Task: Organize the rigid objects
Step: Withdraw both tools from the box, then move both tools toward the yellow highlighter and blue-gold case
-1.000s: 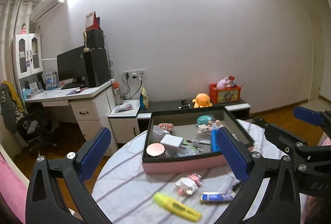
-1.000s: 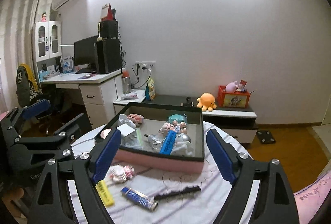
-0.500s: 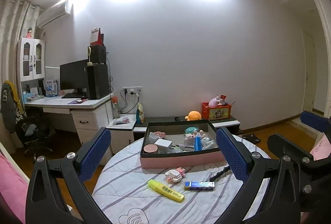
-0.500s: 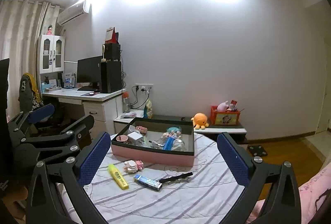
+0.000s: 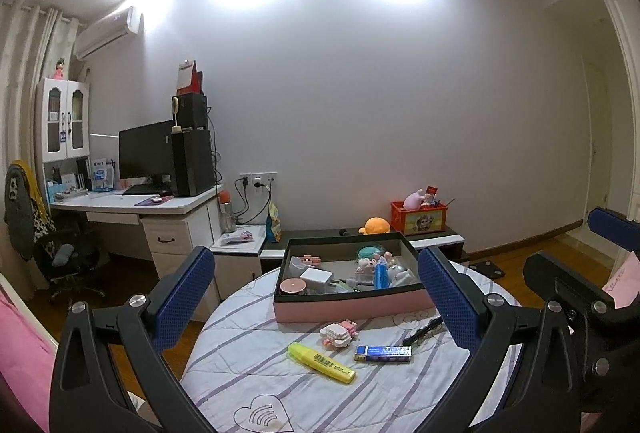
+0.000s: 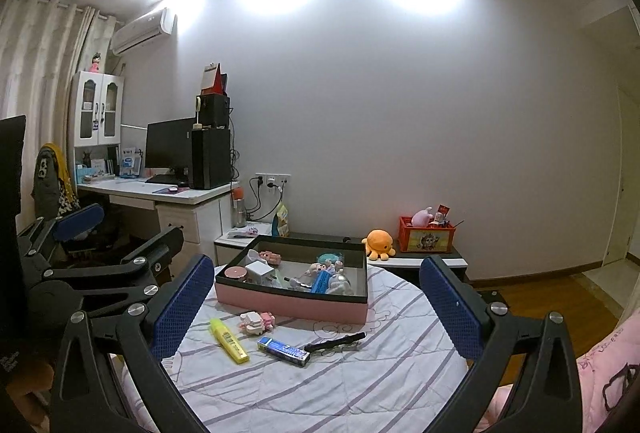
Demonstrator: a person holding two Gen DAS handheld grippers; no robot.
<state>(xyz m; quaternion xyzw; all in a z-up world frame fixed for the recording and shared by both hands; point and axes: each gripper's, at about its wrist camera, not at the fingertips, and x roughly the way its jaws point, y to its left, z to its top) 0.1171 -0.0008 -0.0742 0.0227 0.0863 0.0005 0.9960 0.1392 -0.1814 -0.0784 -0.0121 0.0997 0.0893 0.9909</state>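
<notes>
A pink box (image 5: pixel 352 307) (image 6: pixel 292 303) with a black rim stands on the round striped table and holds several small toys and items. In front of it lie a yellow highlighter (image 5: pixel 321 361) (image 6: pixel 229 340), a pink block toy (image 5: pixel 338 331) (image 6: pixel 256 321), a blue rectangular pack (image 5: pixel 383 353) (image 6: pixel 284 351) and a black pen (image 5: pixel 423 330) (image 6: pixel 334 341). My left gripper (image 5: pixel 316 303) is open and empty, held back from the table. My right gripper (image 6: pixel 316 307) is open and empty too, also held back. The left gripper also shows at the left of the right wrist view (image 6: pixel 92 257).
The table (image 5: pixel 256 389) (image 6: pixel 360 393) has a white cloth with purple stripes. Behind it stand a low black cabinet with an orange plush (image 5: pixel 374 225) and an orange toy crate (image 6: pixel 427 239). A white desk with a monitor (image 5: pixel 146 155) is at the left. Pink bedding (image 6: pixel 600 373) lies right.
Both grippers have pulled back and up from the table. The box and the loose objects look smaller and farther. Nothing on the table moved.
</notes>
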